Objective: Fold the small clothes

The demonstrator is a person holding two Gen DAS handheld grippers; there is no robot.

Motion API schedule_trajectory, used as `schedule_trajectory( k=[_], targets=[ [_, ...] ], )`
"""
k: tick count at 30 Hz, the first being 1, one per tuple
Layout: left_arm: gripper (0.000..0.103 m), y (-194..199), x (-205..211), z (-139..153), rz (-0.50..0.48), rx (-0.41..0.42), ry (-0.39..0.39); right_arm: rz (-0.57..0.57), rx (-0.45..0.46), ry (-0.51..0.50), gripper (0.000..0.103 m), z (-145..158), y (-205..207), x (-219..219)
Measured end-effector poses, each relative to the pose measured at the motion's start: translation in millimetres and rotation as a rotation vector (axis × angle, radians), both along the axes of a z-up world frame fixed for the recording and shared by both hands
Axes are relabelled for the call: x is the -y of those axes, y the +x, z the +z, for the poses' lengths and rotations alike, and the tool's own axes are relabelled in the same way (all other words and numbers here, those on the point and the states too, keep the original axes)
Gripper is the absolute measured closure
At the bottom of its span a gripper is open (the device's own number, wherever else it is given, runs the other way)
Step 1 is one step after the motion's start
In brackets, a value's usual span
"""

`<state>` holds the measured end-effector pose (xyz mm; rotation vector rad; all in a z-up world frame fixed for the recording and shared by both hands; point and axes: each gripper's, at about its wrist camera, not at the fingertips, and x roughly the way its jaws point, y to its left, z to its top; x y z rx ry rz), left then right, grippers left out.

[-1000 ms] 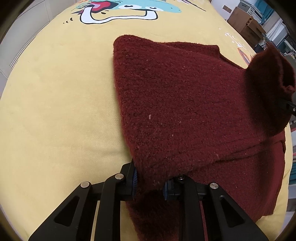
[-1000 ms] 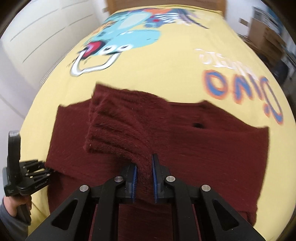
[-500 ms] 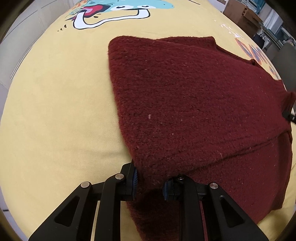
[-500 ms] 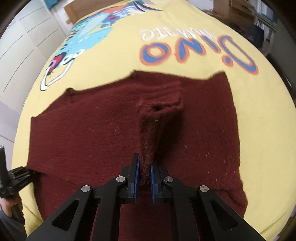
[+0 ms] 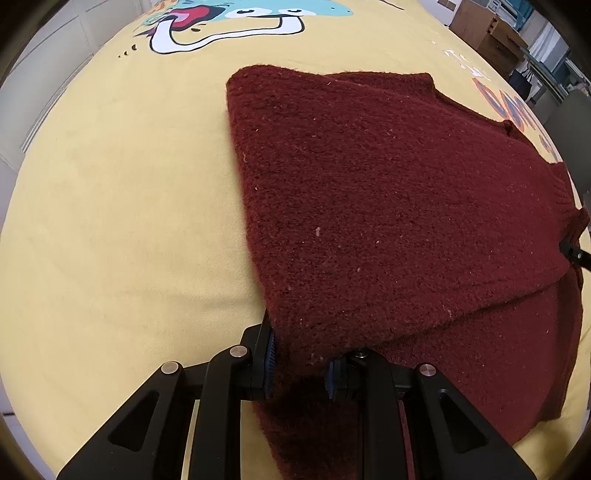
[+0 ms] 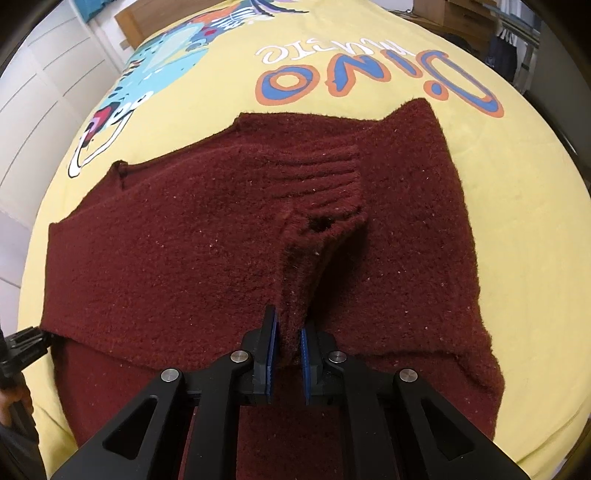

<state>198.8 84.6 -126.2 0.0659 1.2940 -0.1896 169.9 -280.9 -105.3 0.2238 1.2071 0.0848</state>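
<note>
A dark red knit sweater [image 5: 388,206] lies partly folded on a yellow bedspread [image 5: 122,206]; it also shows in the right wrist view [image 6: 184,258]. My left gripper [image 5: 299,363] is shut on the folded sweater's near edge. My right gripper [image 6: 288,358] is shut on the sweater's sleeve, whose ribbed cuff [image 6: 321,184] lies over the body. The left gripper shows at the left edge of the right wrist view [image 6: 26,343], and the right gripper tip shows at the right edge of the left wrist view [image 5: 574,254].
The bedspread has a blue cartoon dinosaur [image 6: 166,59] and "Dino" lettering [image 6: 369,77]. White cupboards [image 6: 44,81] stand to the left. Cardboard boxes and shelves [image 5: 495,33] stand beyond the bed's far right.
My right gripper has carried the sleeve across the sweater's body and laid the cuff flat on it. My left gripper has kept its hold on the near edge.
</note>
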Motion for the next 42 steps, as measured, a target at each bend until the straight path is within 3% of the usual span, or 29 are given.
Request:
schedule_trajectory(
  k=[3, 5, 6, 8, 9, 11, 13, 18, 20, 23, 28, 33, 39, 42],
  targets=[
    [0.084, -2.8, 2.7, 0.3, -0.009, 0.001, 0.029, -0.004, 0.008, -0.032, 0.073, 1.5, -1.6, 1.1],
    [0.073, -7.4, 14.9, 2.5, 0.008, -0.001, 0.061, 0.002, 0.012, -0.078, 0.049, 4.3, -4.1, 2.1],
    [0.068, -7.5, 16.2, 5.1, 0.014, 0.003, 0.088, 0.001, 0.013, -0.101, 0.043, 6.0, -5.7, 3.6],
    [0.04, -9.6, 17.5, 14.3, 0.02, 0.022, 0.121, -0.004, 0.01, -0.121, 0.032, 9.4, -9.2, 9.9],
    [0.034, -12.0, 16.9, 21.9, 0.025, 0.042, 0.118, -0.005, 0.006, -0.124, 0.03, 9.9, -11.0, 13.0],
    [0.01, -17.6, 14.6, 37.3, 0.035, 0.07, 0.112, -0.004, -0.011, -0.136, 0.025, 13.2, -13.8, 20.2],
    [0.002, -22.1, 13.0, 52.8, 0.035, 0.095, 0.113, 0.004, -0.01, -0.157, 0.024, 19.8, -18.4, 26.2],
    [0.001, -22.1, 27.4, 91.6, 0.02, 0.18, 0.078, 0.031, 0.049, -0.193, 0.015, 45.1, -25.1, 24.7],
    [0.001, -18.2, 42.0, 96.3, 0.001, 0.197, 0.056, 0.061, 0.082, -0.188, 0.0, 55.9, -24.0, 11.7],
    [0.001, -10.7, 68.7, 94.2, -0.027, 0.207, 0.044, 0.128, 0.128, -0.197, 0.0, 66.3, -19.4, -17.3],
    [0.001, -5.7, 102.7, 53.0, -0.032, 0.177, 0.024, 0.221, 0.173, -0.246, 0.0, 53.5, -10.9, -68.3],
    [0.001, 5.7, 105.4, 11.9, -0.018, 0.12, 0.059, 0.27, 0.125, -0.251, 0.0, 9.5, -5.5, -90.0],
    [0.001, 6.5, 74.2, 8.2, 0.014, 0.145, 0.082, 0.206, 0.123, -0.208, 0.001, -9.2, -3.3, -54.3],
    [0.001, 10.3, 57.5, 2.1, 0.029, 0.132, 0.044, 0.168, 0.116, -0.188, 0.001, -11.7, -3.3, -31.5]
  ],
)
